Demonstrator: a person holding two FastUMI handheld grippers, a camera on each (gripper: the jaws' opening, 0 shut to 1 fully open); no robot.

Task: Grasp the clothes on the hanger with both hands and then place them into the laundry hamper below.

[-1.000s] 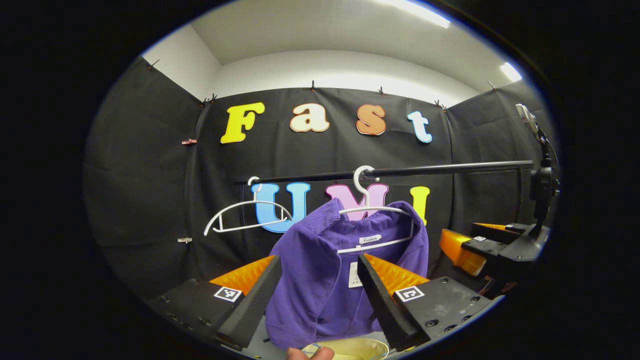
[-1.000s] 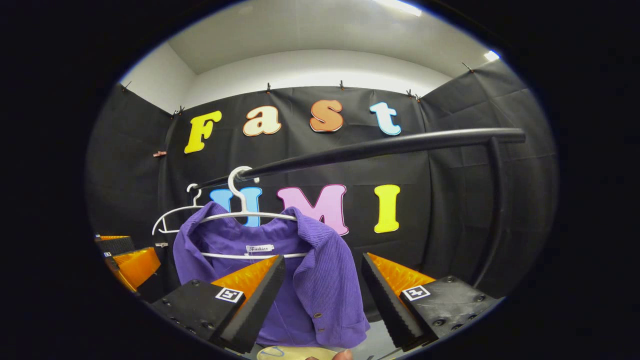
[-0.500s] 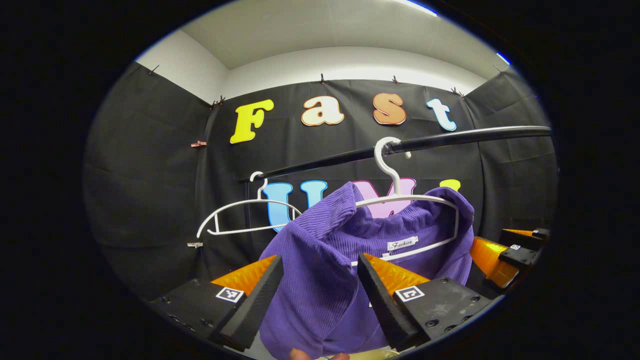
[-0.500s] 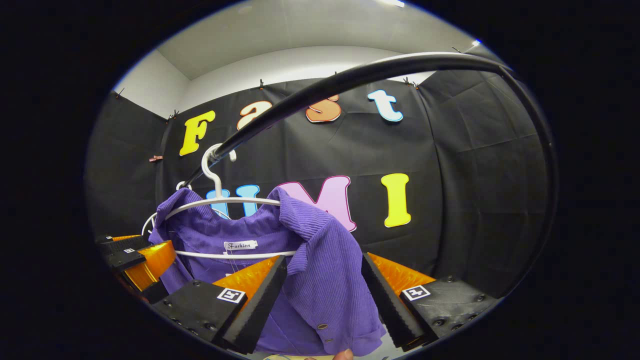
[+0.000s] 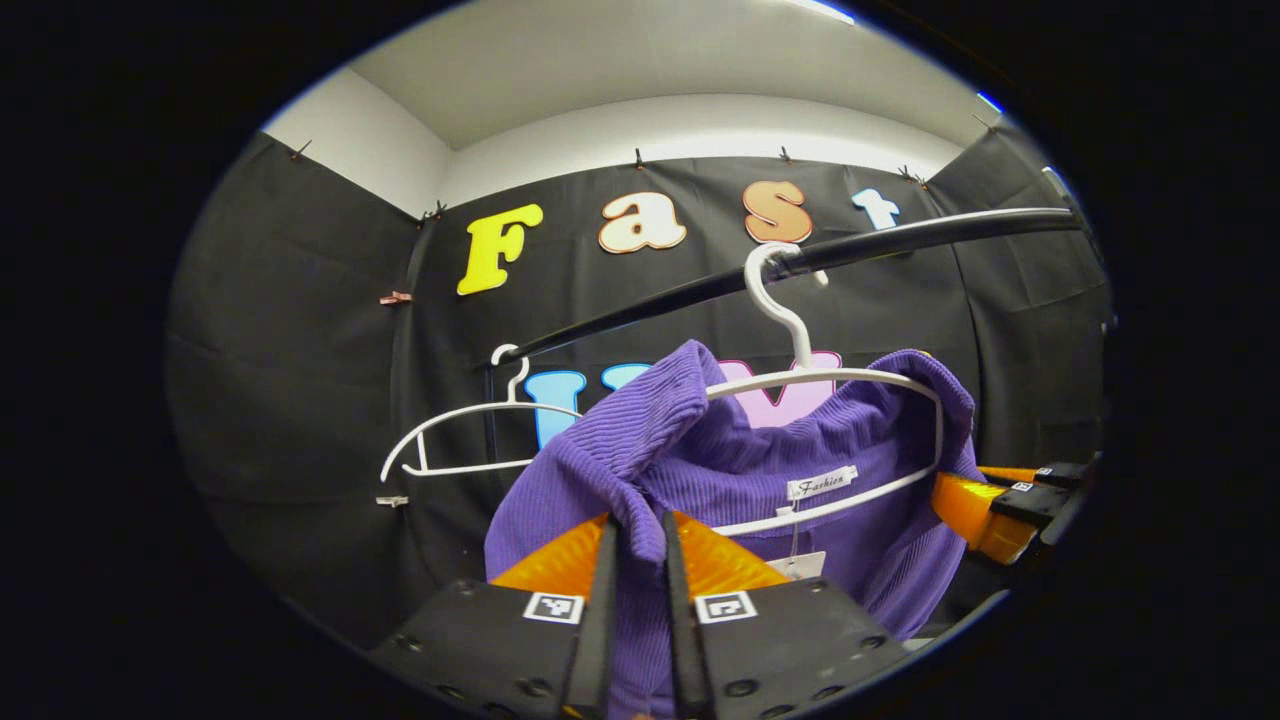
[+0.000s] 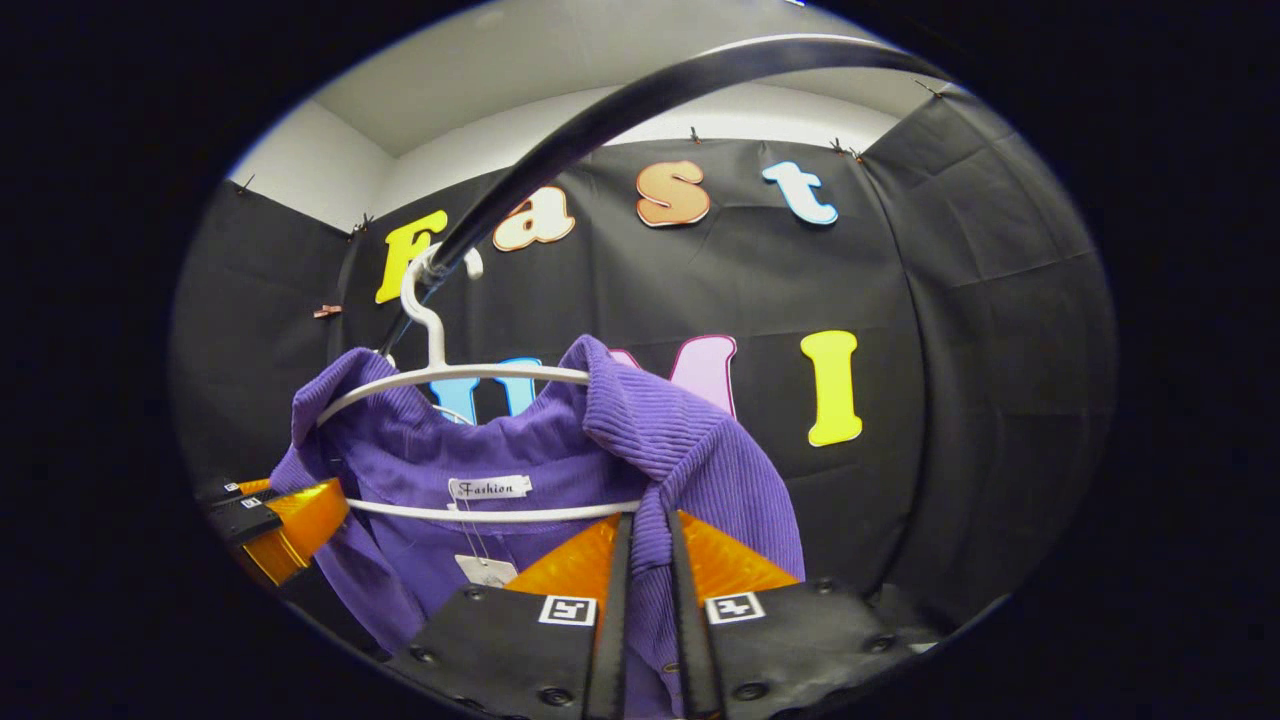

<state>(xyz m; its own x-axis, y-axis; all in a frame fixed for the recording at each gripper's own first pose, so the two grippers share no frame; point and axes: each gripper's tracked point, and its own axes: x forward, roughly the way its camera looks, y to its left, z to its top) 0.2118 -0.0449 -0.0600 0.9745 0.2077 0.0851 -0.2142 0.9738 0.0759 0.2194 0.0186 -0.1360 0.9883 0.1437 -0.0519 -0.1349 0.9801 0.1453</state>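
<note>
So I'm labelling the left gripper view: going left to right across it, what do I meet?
Empty white hanger → left gripper pinching the purple shirt → shirt's white hanger → right gripper.

Your count stands as follows. One purple shirt (image 5: 700, 450), hung on one white hanger (image 5: 830, 385). One further white hanger, bare (image 5: 460, 440), beside it: two hangers in all. One black rail (image 5: 800, 265) carries both. Two claws: your left claw (image 5: 636, 560) and your right claw (image 6: 645, 560). Two white tags show inside the shirt's collar: one sewn label (image 5: 822, 482), one hanging tag (image 5: 795, 566).
</note>
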